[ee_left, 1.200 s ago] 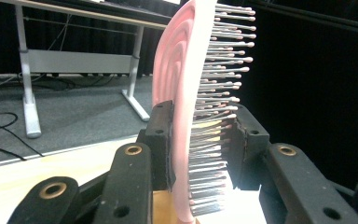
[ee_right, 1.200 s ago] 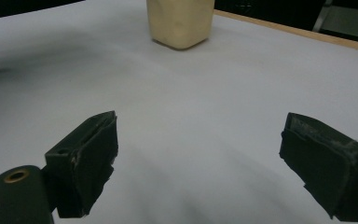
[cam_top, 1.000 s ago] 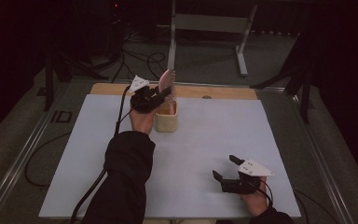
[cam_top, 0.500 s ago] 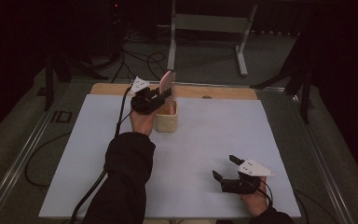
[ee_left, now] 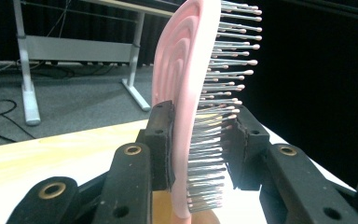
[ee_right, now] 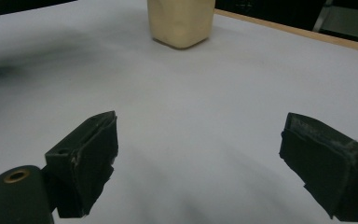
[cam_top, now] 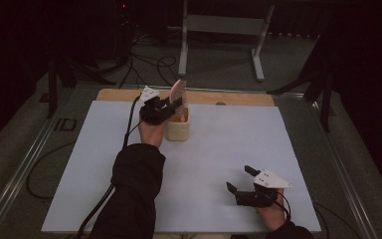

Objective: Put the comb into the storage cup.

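Observation:
A pink hairbrush point(ee_left: 186, 98) with metal bristles stands upright between the jaws of my left gripper point(ee_left: 198, 140), which is shut on its lower part. In the high view that left gripper point(cam_top: 171, 107) holds the hairbrush point(cam_top: 178, 91) just above a cream cup point(cam_top: 178, 130) at the far side of the white mat. My right gripper point(cam_top: 239, 180) rests near the front right of the mat, open with nothing between its jaws. In the right gripper view its gripper point(ee_right: 200, 154) faces the cream cup point(ee_right: 182, 21) far ahead.
The white mat point(cam_top: 229, 144) lies on a wooden board point(cam_top: 238, 98) whose far edge shows. A metal stand point(cam_top: 224, 25) and cables point(cam_top: 144, 62) sit on the floor beyond the table. A black cable trails from the left gripper along the sleeve.

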`<state>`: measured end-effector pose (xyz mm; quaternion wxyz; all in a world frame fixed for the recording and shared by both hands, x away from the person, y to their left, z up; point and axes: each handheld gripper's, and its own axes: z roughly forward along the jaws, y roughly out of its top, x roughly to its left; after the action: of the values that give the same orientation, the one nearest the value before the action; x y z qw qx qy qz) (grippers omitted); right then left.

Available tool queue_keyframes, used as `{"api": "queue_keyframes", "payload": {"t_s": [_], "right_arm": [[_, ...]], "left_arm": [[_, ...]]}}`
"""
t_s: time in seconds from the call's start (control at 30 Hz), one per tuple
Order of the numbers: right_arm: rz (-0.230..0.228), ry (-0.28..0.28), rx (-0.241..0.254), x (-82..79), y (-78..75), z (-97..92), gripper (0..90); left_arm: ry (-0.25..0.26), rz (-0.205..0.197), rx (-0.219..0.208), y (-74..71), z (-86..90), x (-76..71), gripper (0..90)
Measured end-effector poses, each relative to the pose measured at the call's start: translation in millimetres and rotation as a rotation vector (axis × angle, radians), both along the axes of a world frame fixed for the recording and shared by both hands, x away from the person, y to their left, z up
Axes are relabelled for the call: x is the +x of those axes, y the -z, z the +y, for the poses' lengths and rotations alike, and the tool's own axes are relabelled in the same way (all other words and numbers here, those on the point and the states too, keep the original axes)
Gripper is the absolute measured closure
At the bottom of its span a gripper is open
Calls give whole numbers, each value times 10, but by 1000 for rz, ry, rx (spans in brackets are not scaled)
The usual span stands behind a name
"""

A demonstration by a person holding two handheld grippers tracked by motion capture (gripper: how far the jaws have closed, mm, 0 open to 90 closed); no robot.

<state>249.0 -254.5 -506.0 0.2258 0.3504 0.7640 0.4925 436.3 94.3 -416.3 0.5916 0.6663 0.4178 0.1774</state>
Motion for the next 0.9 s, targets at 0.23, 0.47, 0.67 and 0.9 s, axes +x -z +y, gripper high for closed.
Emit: {"api": "queue_keyframes", "payload": {"t_s": [0.23, 0.47, 0.67, 0.9], "right_arm": [[2, -1, -2, 1, 3, 3, 114], [5, -2, -2, 1, 5, 7, 114], [2, -4, -4, 4, 8, 11, 114], [3, -3, -6, 3, 8, 11, 114]], "left_arm": [[0, 20, 9, 54, -6, 11, 659], [0, 31, 2, 104, 17, 17, 657], [1, 31, 4, 109, 38, 12, 657], [10, 31, 4, 113, 47, 18, 654]]}}
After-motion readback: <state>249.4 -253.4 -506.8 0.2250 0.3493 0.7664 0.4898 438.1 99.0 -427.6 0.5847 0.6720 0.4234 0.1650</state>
